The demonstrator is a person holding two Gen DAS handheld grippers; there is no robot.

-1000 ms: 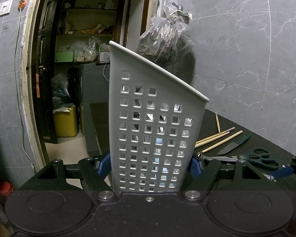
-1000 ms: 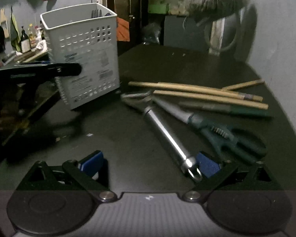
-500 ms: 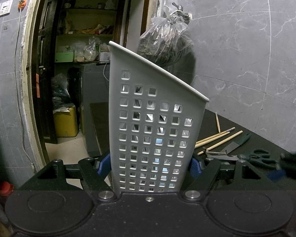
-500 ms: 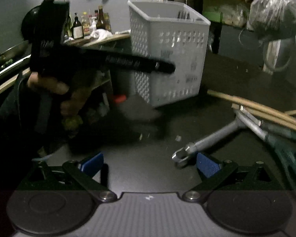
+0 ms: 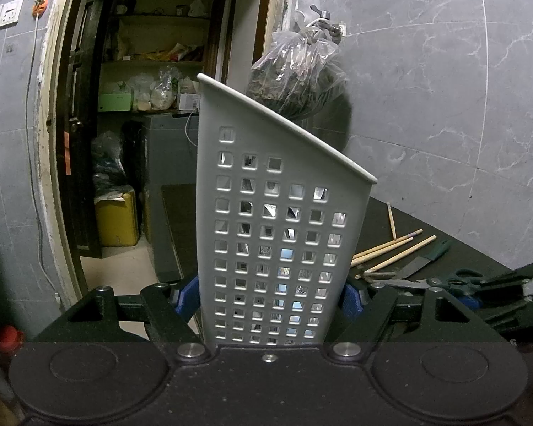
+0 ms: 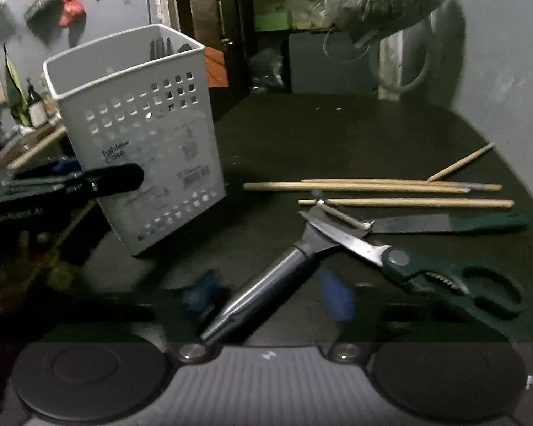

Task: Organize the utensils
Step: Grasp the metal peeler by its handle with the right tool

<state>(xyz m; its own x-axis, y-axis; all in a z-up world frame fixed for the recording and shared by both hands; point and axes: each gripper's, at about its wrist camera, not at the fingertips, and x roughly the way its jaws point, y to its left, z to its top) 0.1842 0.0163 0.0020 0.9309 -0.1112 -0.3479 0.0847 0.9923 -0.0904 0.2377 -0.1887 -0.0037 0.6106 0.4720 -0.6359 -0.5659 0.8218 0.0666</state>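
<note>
1 white perforated basket (image 5: pixel 280 213) clamped in left gripper (image 5: pixel 269 296); right gripper (image 6: pixel 270 296), just closing, seemingly straddles steel-handled peeler (image 6: pixel 279 275).

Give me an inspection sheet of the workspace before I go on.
Surface: dark table, bare between the items.
Job's things: white basket upright, dark handles inside; chopsticks, knife, scissors and steel tool lying loose, the tool's head under the scissor blades.
Clutter: bottles beyond the table's left edge.
Grippers: left gripper shut on the basket; right gripper has just been closing, tool handle between the jaws, pads blurred and apparently not yet on it.
Cables: cord down the wall by the door.
Surroundings: plastic bag hanging at the tap; open doorway to shelves.
</note>
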